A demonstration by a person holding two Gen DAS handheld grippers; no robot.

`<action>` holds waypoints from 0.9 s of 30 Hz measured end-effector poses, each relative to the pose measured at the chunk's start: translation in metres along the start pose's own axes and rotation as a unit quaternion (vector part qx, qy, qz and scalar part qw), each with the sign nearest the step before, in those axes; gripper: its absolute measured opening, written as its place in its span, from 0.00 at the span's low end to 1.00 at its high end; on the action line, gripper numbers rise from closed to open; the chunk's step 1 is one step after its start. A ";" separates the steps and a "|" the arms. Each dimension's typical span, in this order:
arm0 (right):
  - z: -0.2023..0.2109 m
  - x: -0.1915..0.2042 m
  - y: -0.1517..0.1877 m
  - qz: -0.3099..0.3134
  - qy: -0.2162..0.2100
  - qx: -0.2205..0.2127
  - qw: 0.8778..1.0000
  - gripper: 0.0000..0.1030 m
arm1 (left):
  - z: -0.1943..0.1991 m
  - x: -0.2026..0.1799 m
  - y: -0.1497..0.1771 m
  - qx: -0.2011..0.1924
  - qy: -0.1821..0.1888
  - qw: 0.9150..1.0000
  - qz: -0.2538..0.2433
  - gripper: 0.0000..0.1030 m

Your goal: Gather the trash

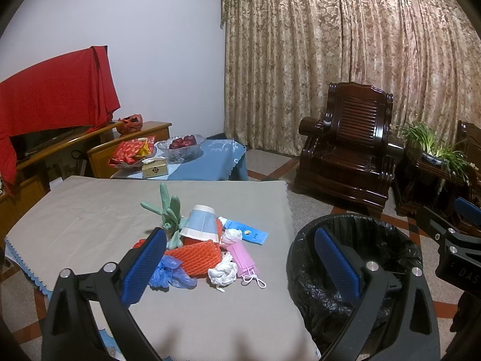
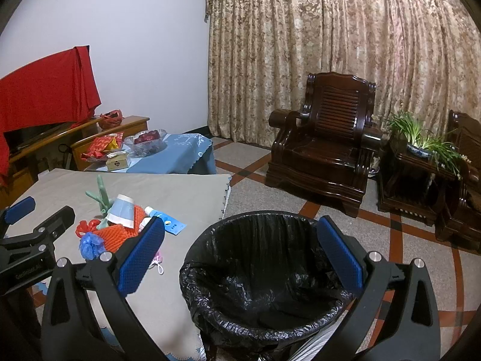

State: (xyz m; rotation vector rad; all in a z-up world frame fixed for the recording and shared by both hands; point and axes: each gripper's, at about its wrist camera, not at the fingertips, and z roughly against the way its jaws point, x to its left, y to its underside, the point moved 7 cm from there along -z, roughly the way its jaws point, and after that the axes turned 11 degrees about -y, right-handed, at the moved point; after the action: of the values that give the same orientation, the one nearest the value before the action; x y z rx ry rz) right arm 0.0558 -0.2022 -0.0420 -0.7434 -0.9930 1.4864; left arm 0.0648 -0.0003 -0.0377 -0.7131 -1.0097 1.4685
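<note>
A pile of trash lies on the grey table (image 1: pixel 90 210): a paper cup (image 1: pixel 200 221), an orange foam net (image 1: pixel 195 255), a green glove (image 1: pixel 168 210), a blue plastic glove (image 1: pixel 170 273), a white crumpled tissue (image 1: pixel 222 272), a pink mask (image 1: pixel 243 260) and a blue packet (image 1: pixel 249 231). A bin with a black bag (image 2: pixel 261 273) stands right of the table. My left gripper (image 1: pixel 240 258) is open and empty above the table's front, short of the pile. My right gripper (image 2: pixel 237 252) is open and empty above the bin.
A low table with a blue cloth (image 1: pixel 207 162) holds a glass fruit bowl (image 1: pixel 180 147) and a tissue box (image 1: pixel 153 167). A dark wooden armchair (image 2: pixel 324 144) and a plant stand (image 2: pixel 421 162) are at the right. A wooden cabinet with red cloth (image 1: pixel 51 102) is at the left.
</note>
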 end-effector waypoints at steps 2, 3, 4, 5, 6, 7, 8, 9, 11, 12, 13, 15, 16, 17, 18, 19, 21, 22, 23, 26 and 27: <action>0.000 0.000 0.000 0.000 0.000 0.000 1.000 0.95 | 0.000 0.000 0.000 0.000 0.000 1.000 0.000 0.94; 0.000 0.000 -0.001 0.000 0.000 0.000 1.000 0.95 | 0.000 0.000 0.000 0.000 0.000 1.000 0.000 0.94; 0.000 0.000 -0.001 -0.001 0.000 0.001 1.000 0.95 | 0.000 0.000 0.000 0.000 0.000 1.000 0.000 0.94; 0.000 0.000 0.000 -0.001 0.000 0.000 1.000 0.95 | 0.000 0.000 0.000 0.000 0.000 1.000 0.000 0.94; -0.001 0.000 0.001 -0.001 0.000 0.000 1.000 0.95 | 0.000 0.000 0.000 0.001 0.000 1.000 0.000 0.94; 0.000 0.000 0.000 -0.001 0.000 0.001 1.000 0.95 | -0.001 0.000 0.001 0.001 0.000 1.000 -0.001 0.94; -0.001 0.000 0.000 0.000 0.000 0.001 1.000 0.95 | 0.000 0.000 0.000 0.001 0.000 1.000 0.000 0.94; 0.000 0.000 -0.001 -0.001 0.000 0.002 1.000 0.95 | 0.000 0.000 0.000 0.001 0.000 1.000 0.000 0.94; 0.000 0.000 0.000 -0.001 0.000 0.001 1.000 0.95 | -0.001 0.000 0.001 0.000 0.000 1.000 0.000 0.94; 0.000 0.000 0.000 -0.001 0.001 0.001 1.000 0.95 | -0.001 0.000 0.000 0.001 0.000 1.000 0.000 0.94; 0.000 0.000 0.000 -0.002 0.000 0.001 1.000 0.95 | -0.001 0.000 0.001 0.001 0.000 1.000 -0.001 0.94; 0.000 -0.001 0.000 -0.001 0.001 0.001 1.000 0.95 | 0.000 0.000 0.000 0.001 0.000 1.000 0.000 0.94; -0.002 0.000 0.001 -0.001 0.001 0.001 1.000 0.95 | 0.000 0.000 0.000 0.001 0.000 1.000 0.000 0.94; -0.001 0.000 0.001 -0.002 0.001 0.002 1.000 0.95 | -0.001 0.000 0.001 0.001 0.000 1.000 0.000 0.94; 0.000 -0.001 -0.001 -0.002 0.001 0.002 1.000 0.95 | 0.000 0.000 0.000 0.001 0.000 1.000 -0.001 0.94; -0.001 0.000 0.001 -0.002 0.001 0.002 1.000 0.95 | -0.001 -0.001 0.001 0.001 0.000 1.000 -0.001 0.94; 0.000 -0.001 -0.001 -0.002 0.001 0.002 1.000 0.95 | -0.001 0.000 0.000 0.002 0.000 1.000 0.000 0.94; -0.001 0.000 0.000 -0.002 0.001 0.002 1.000 0.95 | -0.001 0.000 0.001 0.002 0.000 1.000 0.000 0.94; 0.000 -0.001 -0.001 -0.002 0.000 0.002 1.000 0.95 | -0.001 0.000 0.000 0.002 0.000 1.000 -0.001 0.94; -0.004 -0.004 0.003 -0.002 0.000 0.003 1.000 0.95 | -0.001 0.000 0.000 0.002 0.000 1.000 0.000 0.94; -0.003 -0.004 0.003 -0.002 0.000 0.002 1.000 0.95 | -0.001 0.000 0.000 0.002 0.000 1.000 -0.001 0.94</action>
State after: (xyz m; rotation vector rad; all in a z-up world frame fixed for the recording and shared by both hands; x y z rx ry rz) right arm 0.0581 -0.2051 -0.0460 -0.7380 -0.9899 1.4837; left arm 0.0654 -0.0006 -0.0385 -0.7094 -1.0065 1.4690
